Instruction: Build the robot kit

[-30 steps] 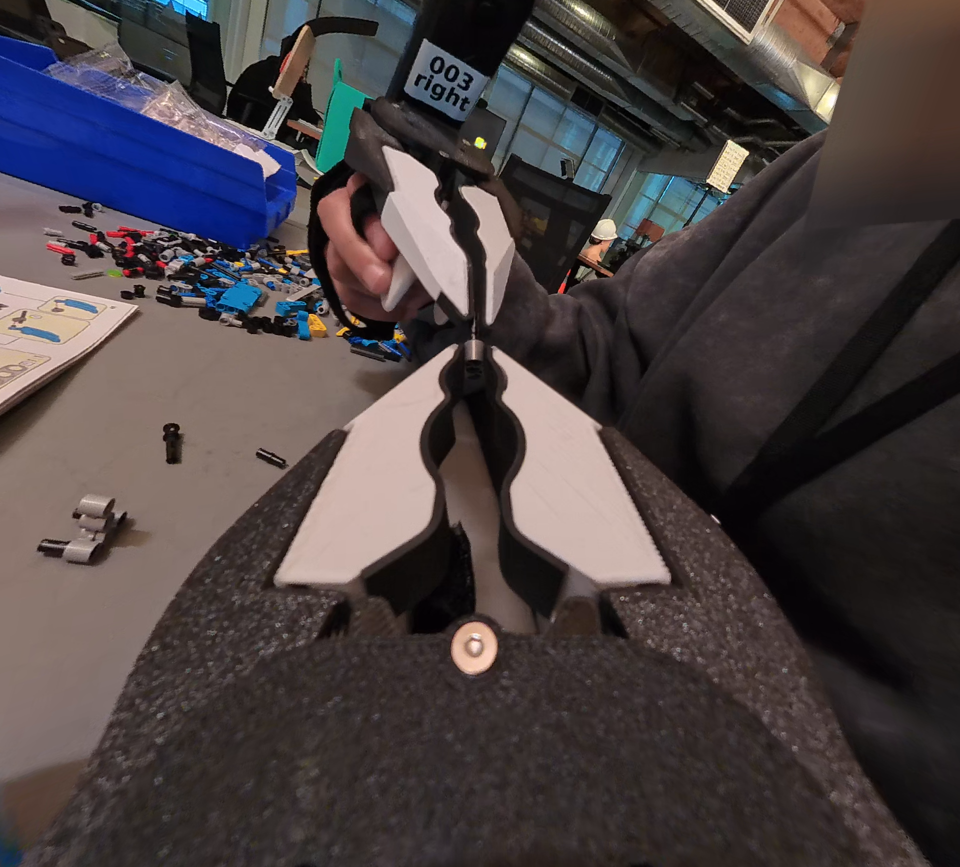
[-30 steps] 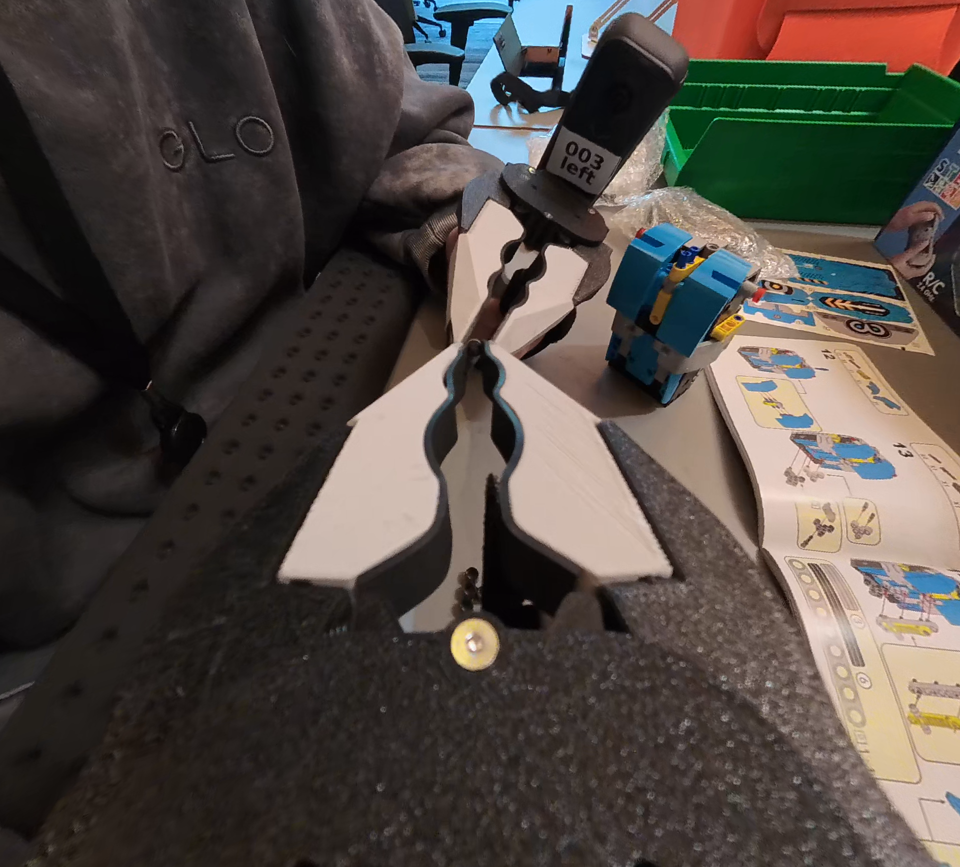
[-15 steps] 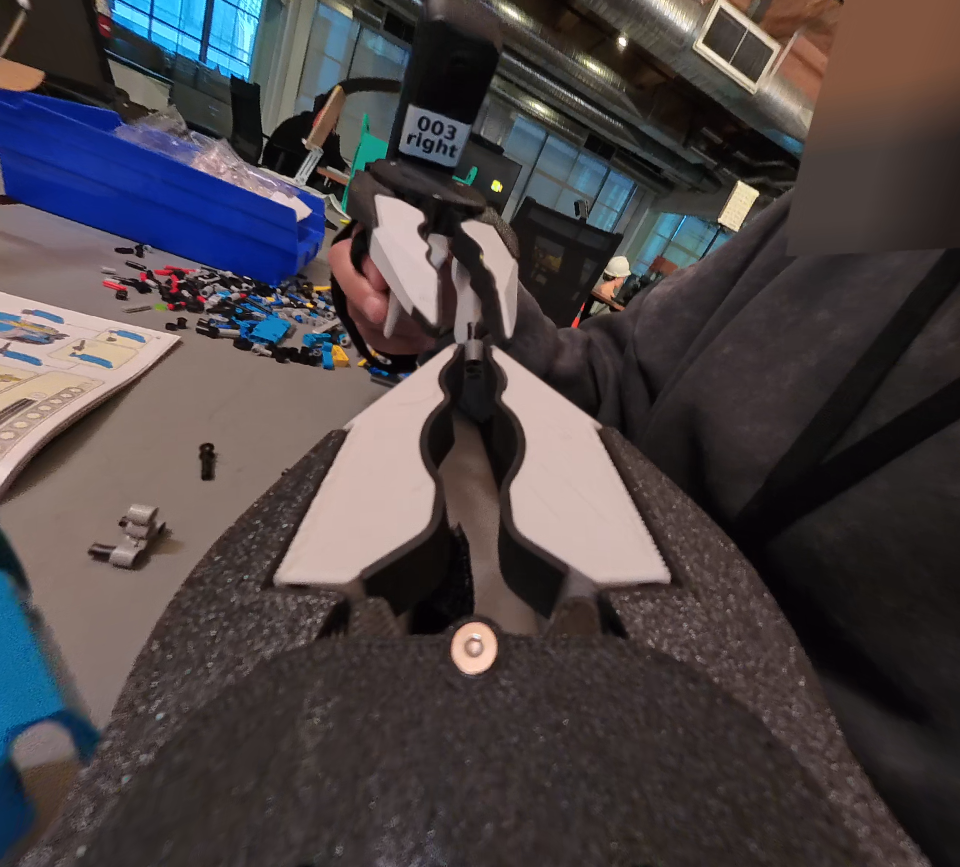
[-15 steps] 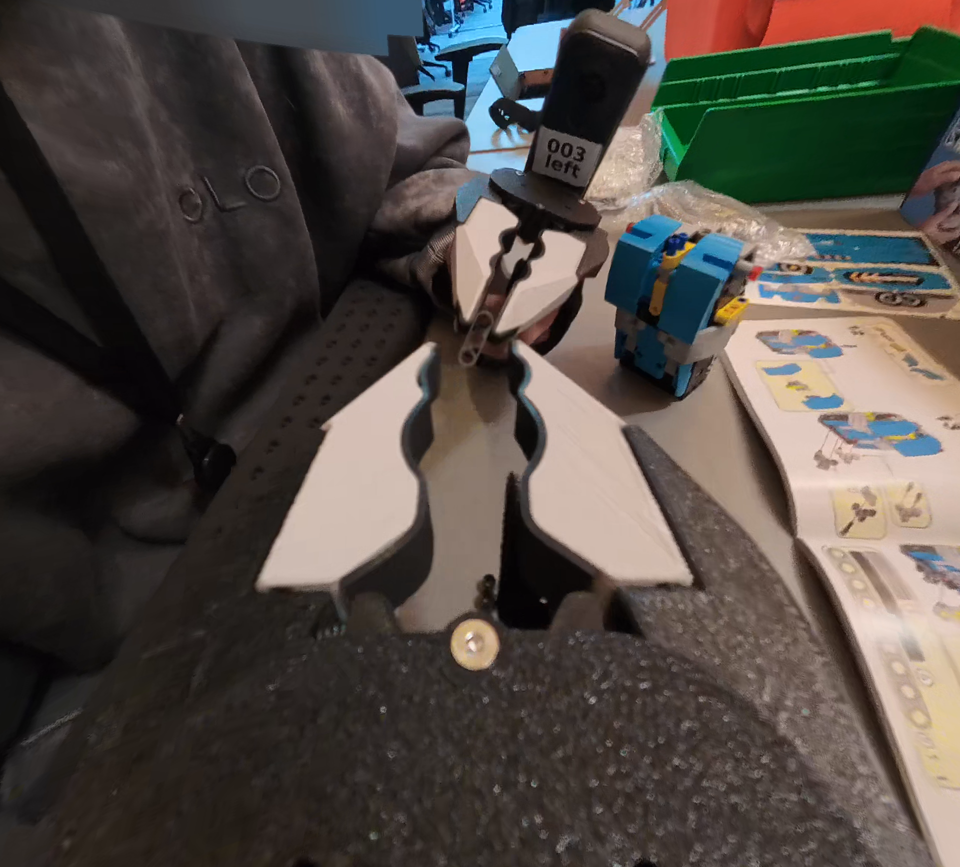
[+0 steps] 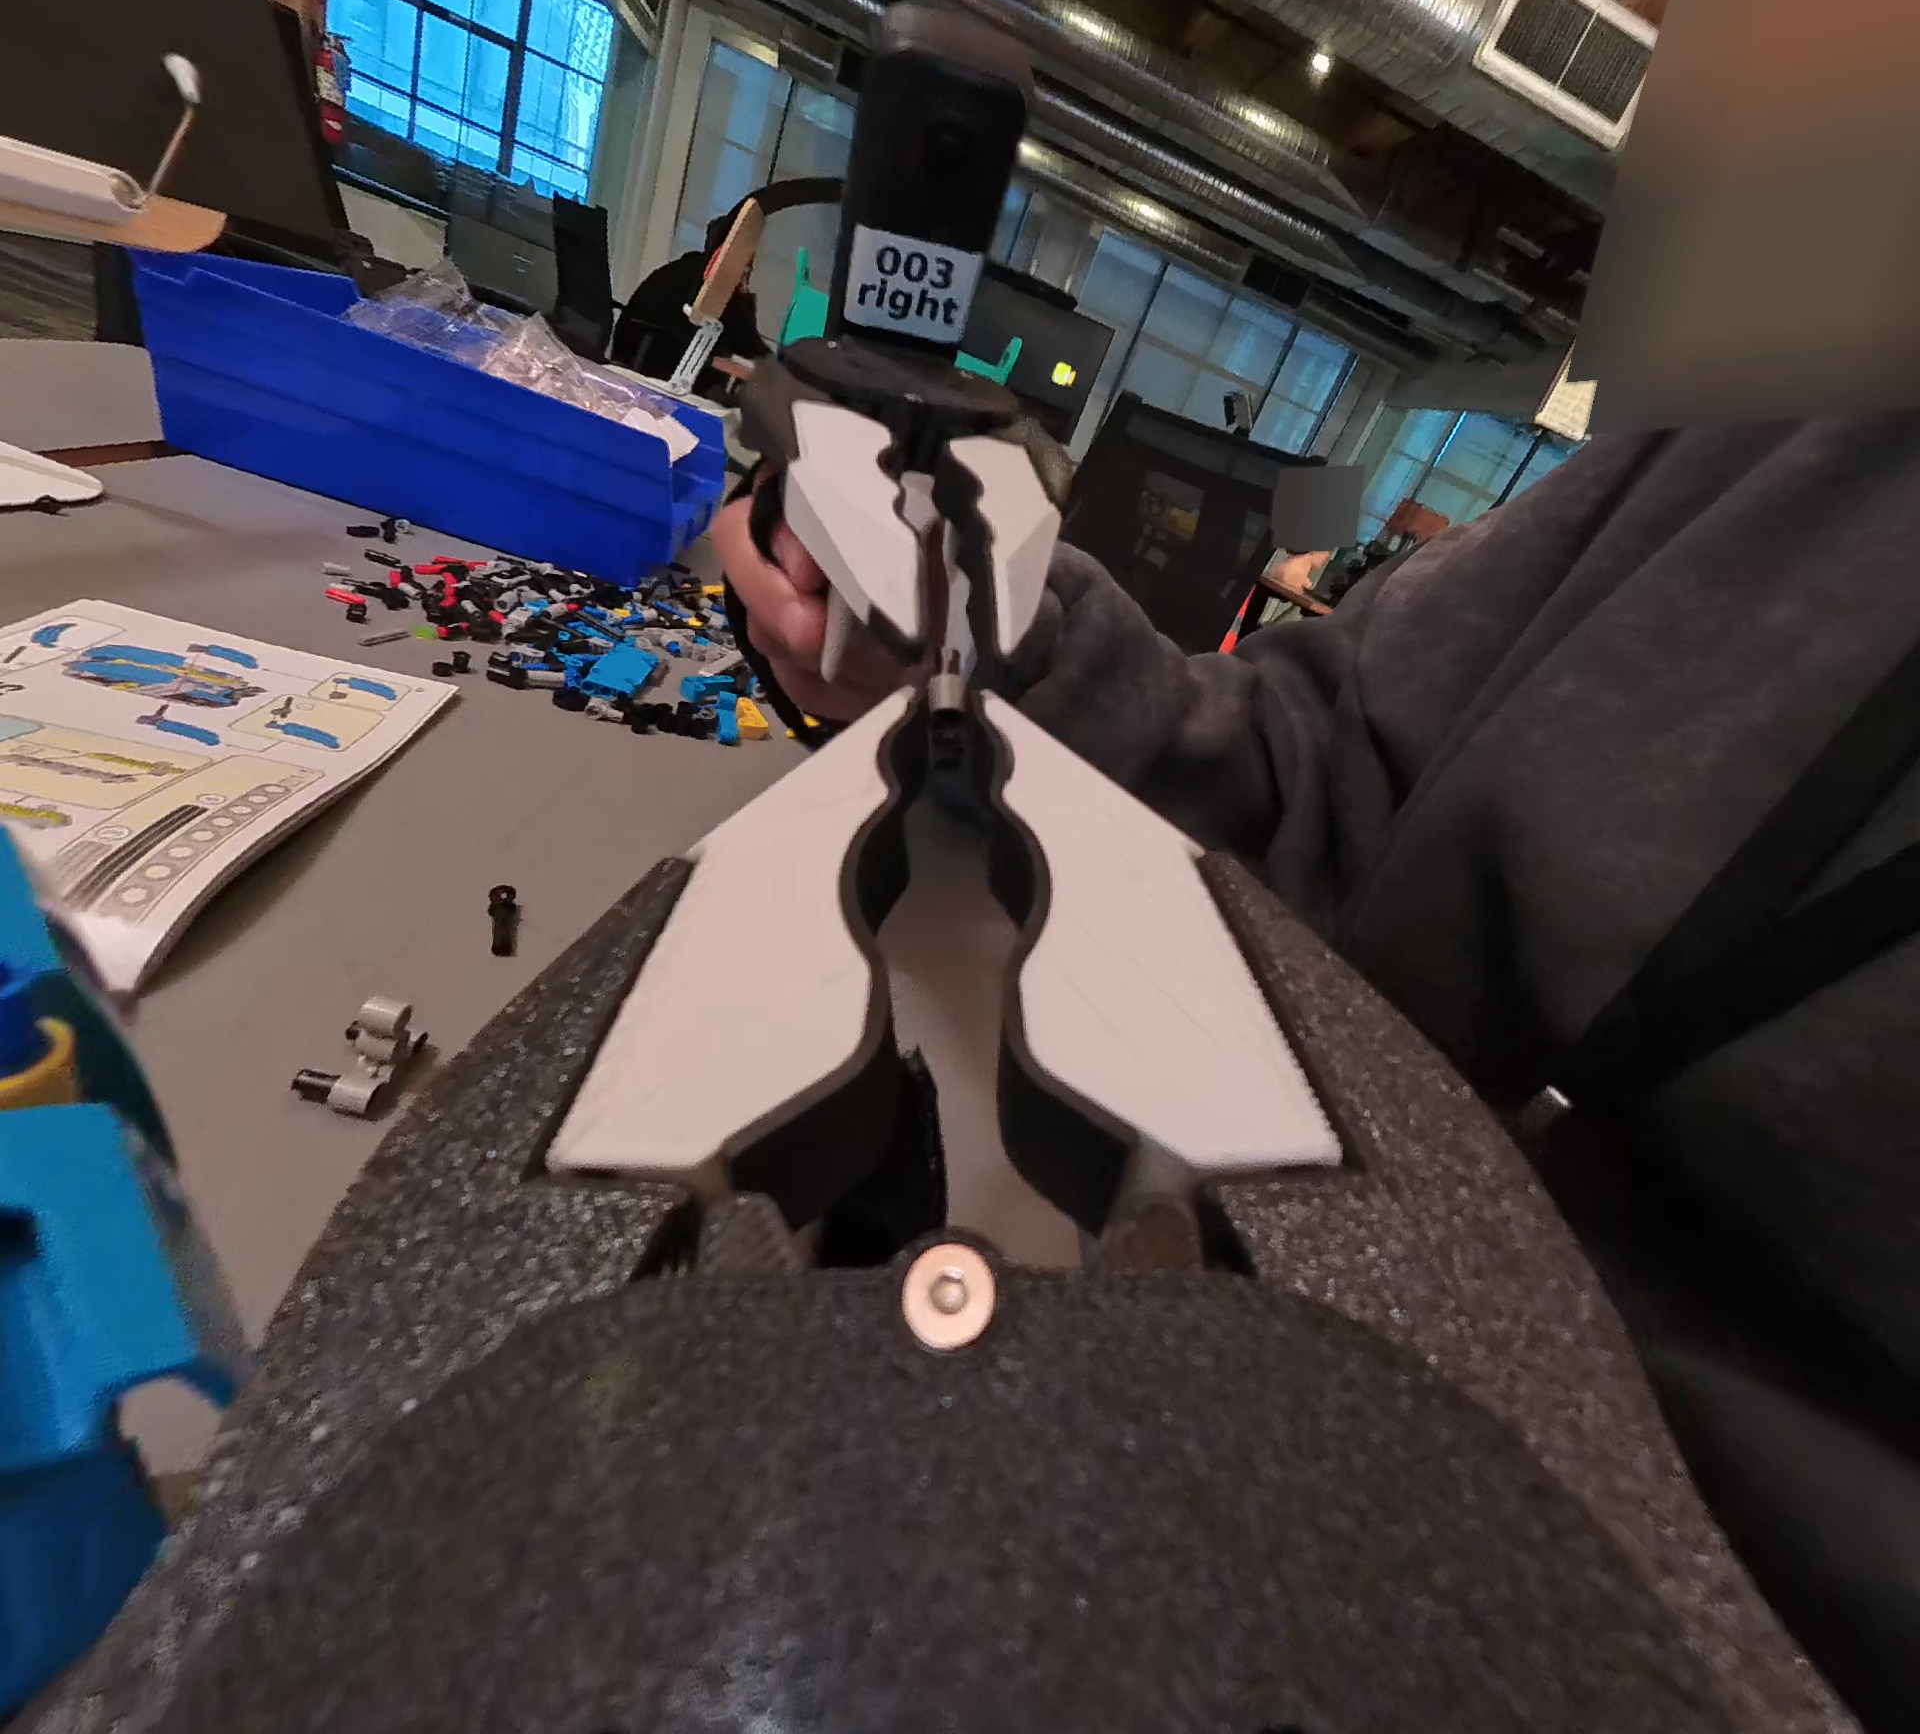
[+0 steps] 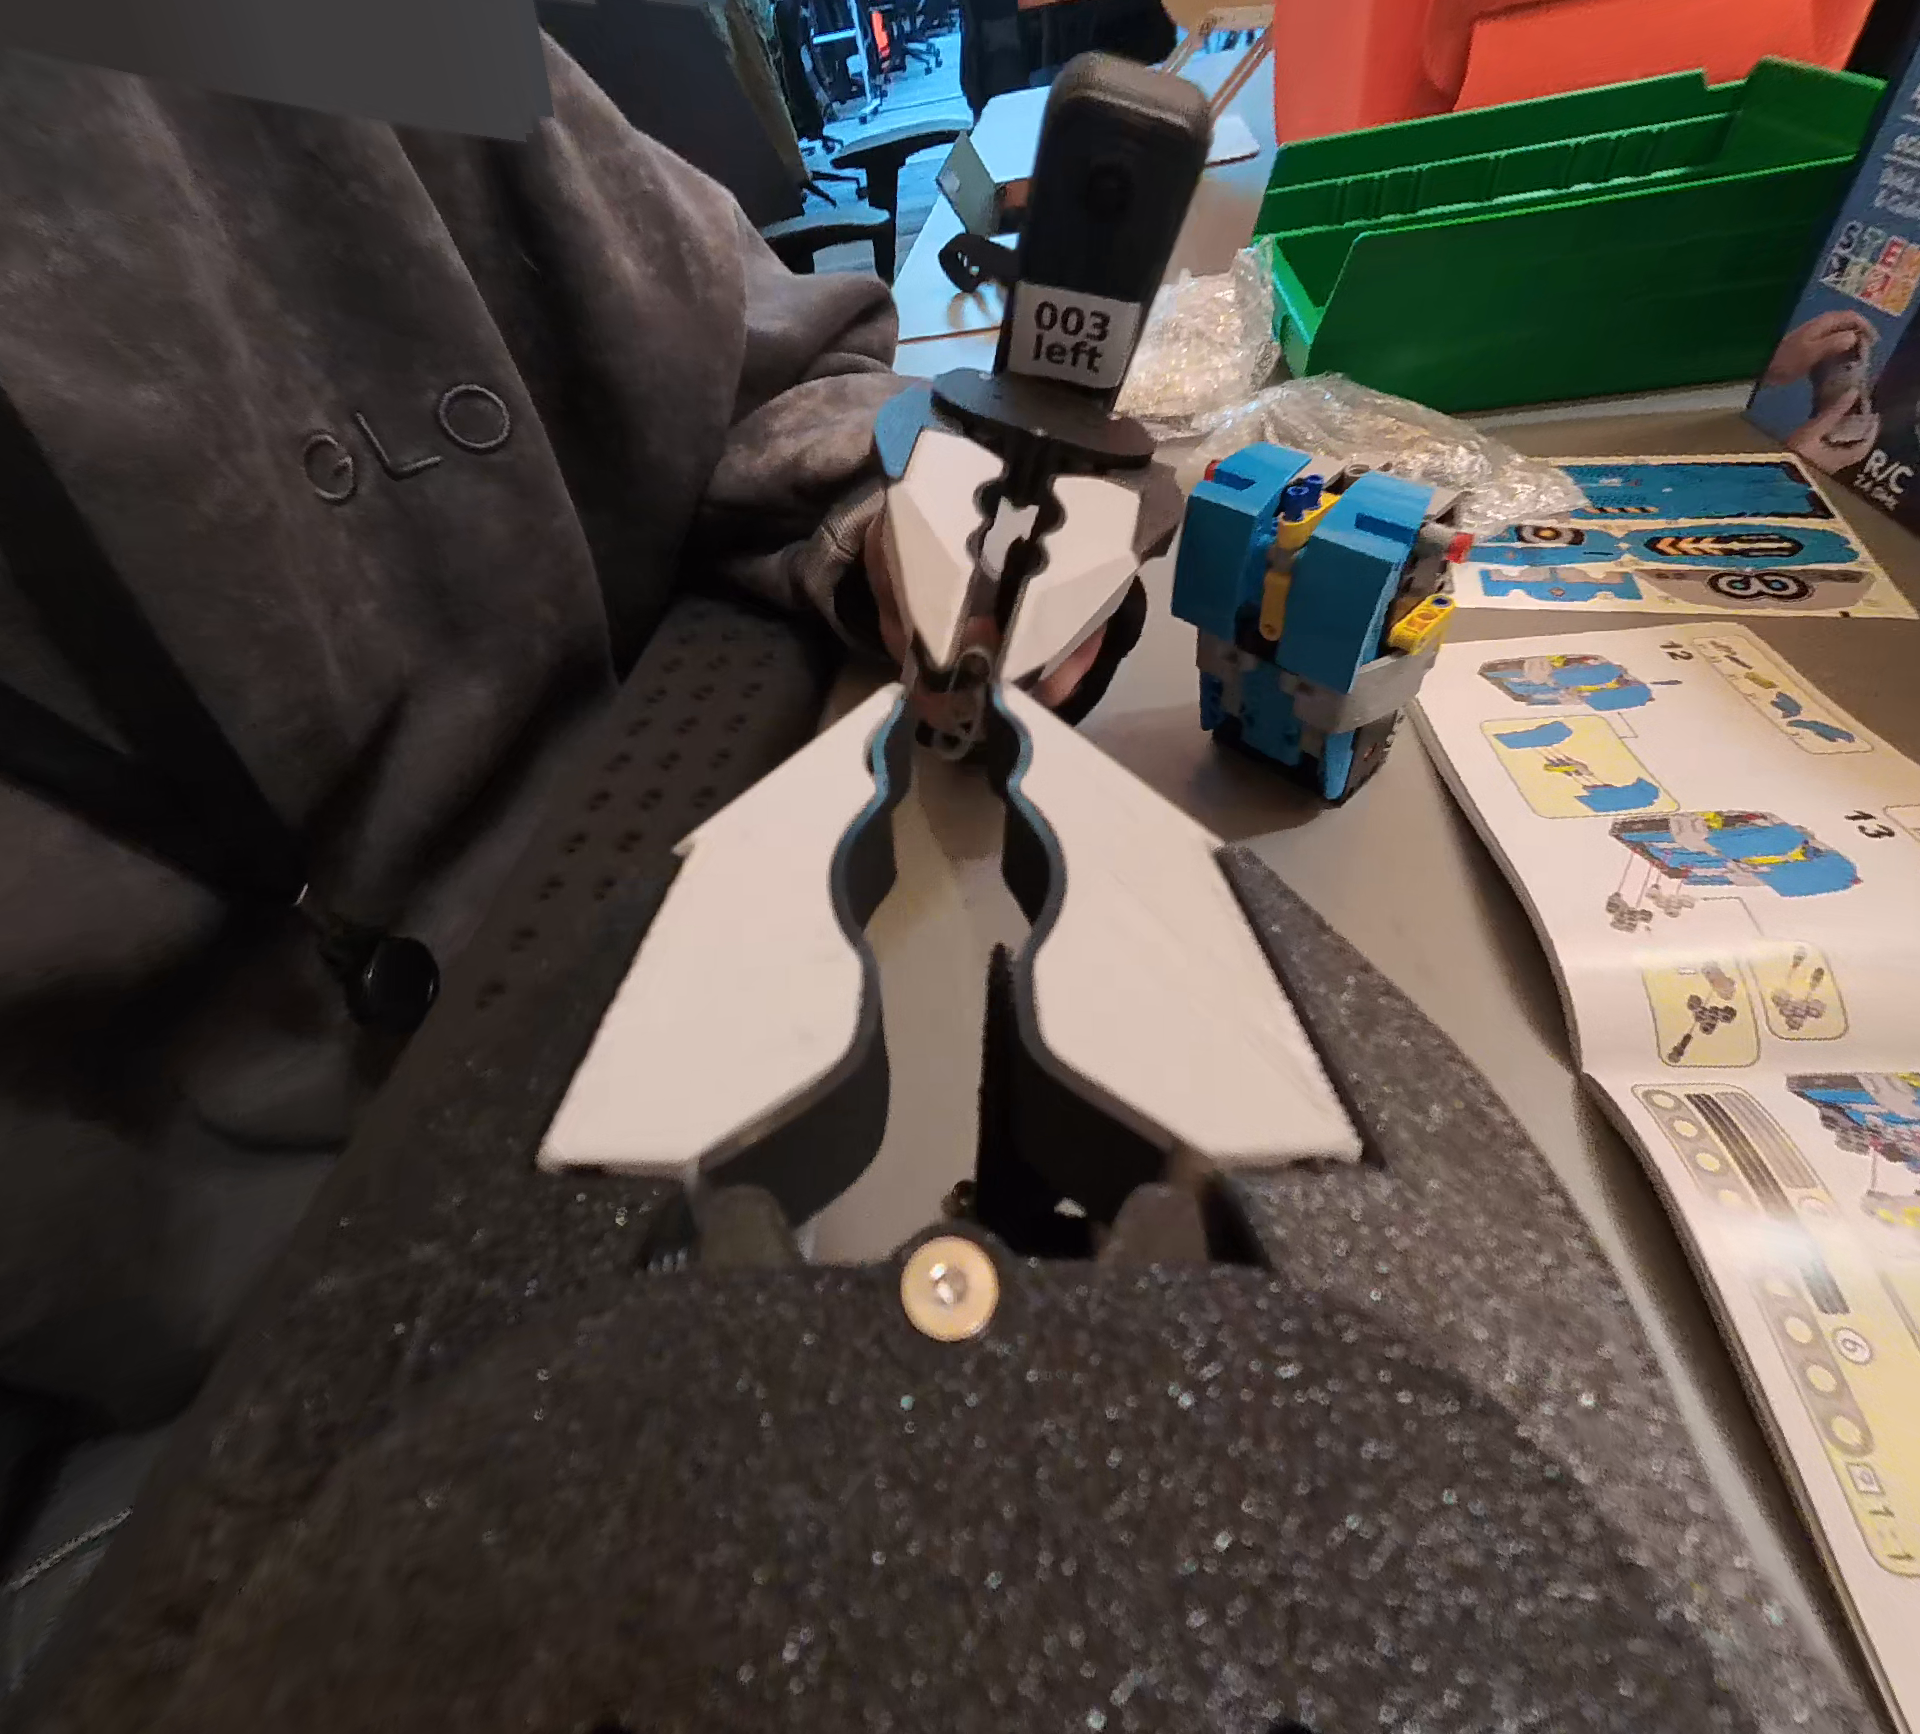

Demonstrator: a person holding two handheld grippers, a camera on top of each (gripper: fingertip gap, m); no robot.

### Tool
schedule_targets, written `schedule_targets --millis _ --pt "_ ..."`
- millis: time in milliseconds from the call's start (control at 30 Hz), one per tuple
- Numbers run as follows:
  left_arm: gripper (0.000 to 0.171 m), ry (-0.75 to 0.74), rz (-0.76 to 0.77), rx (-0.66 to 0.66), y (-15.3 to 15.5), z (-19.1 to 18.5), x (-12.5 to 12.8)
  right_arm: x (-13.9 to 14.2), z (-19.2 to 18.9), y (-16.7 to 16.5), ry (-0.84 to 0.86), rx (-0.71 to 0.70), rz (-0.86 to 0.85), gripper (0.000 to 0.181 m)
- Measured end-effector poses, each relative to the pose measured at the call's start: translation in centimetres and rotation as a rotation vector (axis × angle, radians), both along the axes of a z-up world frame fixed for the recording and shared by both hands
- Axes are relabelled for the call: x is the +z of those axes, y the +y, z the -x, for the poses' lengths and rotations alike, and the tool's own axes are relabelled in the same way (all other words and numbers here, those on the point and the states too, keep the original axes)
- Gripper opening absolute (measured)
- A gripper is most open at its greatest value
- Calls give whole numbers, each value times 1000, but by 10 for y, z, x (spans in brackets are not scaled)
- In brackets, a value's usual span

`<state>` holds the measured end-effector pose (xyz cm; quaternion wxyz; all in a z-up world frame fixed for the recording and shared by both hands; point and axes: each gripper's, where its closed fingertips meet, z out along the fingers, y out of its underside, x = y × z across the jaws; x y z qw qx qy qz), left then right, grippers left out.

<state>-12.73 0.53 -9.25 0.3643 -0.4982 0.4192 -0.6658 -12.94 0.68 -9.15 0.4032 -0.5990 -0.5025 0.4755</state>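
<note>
My two grippers meet tip to tip above the grey table, in front of a person in a dark grey sweatshirt (image 6: 364, 489). My left gripper (image 5: 945, 710) is shut on a small grey-and-black building piece (image 5: 948, 687). My right gripper (image 6: 951, 713) has its tips drawn in on the same piece (image 6: 971, 676) from the opposite side. Each view shows the other gripper head-on: the right one (image 5: 951, 661) and the left one (image 6: 961, 661). A partly built blue model (image 6: 1309, 604) stands on the table just right of the left gripper.
An open instruction booklet (image 6: 1714, 957) lies beside the model. Behind it are a green bin (image 6: 1558, 261) and plastic bags (image 6: 1382, 437). A pile of loose parts (image 5: 582, 635) lies before a blue bin (image 5: 416, 427). A grey connector (image 5: 364, 1056) and a black pin (image 5: 502, 915) lie apart. The tips of both grippers are at nearly the same place. Both grippers' tips are roughly 15 cm from the grey connector (image 5: 364, 1056).
The right gripper opened half a second ago and has drawn in on the piece again. The left gripper kept its hold. Both views have swung, bringing the blue model into the left view.
</note>
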Motion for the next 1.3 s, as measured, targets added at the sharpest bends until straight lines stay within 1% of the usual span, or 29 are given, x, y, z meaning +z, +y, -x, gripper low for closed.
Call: schedule_targets --millis 133,167,367,433,500,633,700,933,1233,1300 --pt "7 29 -60 -3 -8 -4 -5 -4 3 -2 -20 7 -1 11" --pt "7 32 -62 -5 -8 -4 -6 -6 4 -4 -26 20 -3 6" --pt "7 21 -15 13 -2 -4 -4 -4 3 2 -35 -26 -41 4" --pt "19 25 1 15 -1 -5 -5 3 3 4 10 -35 -24 4" --pt "21 25 11 -1 -3 -5 -5 10 3 6 55 -40 -5 4" --pt "18 11 11 -13 -6 -5 -3 9 7 5 58 -36 -4 4" --pt "7 15 9 -20 -8 -5 -4 7 10 3 50 -33 -11 4" --pt "7 -6 31 5 -2 -3 -1 8 5 8 51 -54 -17 4" --pt "7 23 11 3 -1 -3 -5 5 4 8 29 -53 -12 5" --pt "7 36 3 17 1 -4 -7 -1 -9 17 -26 -90 0 15"
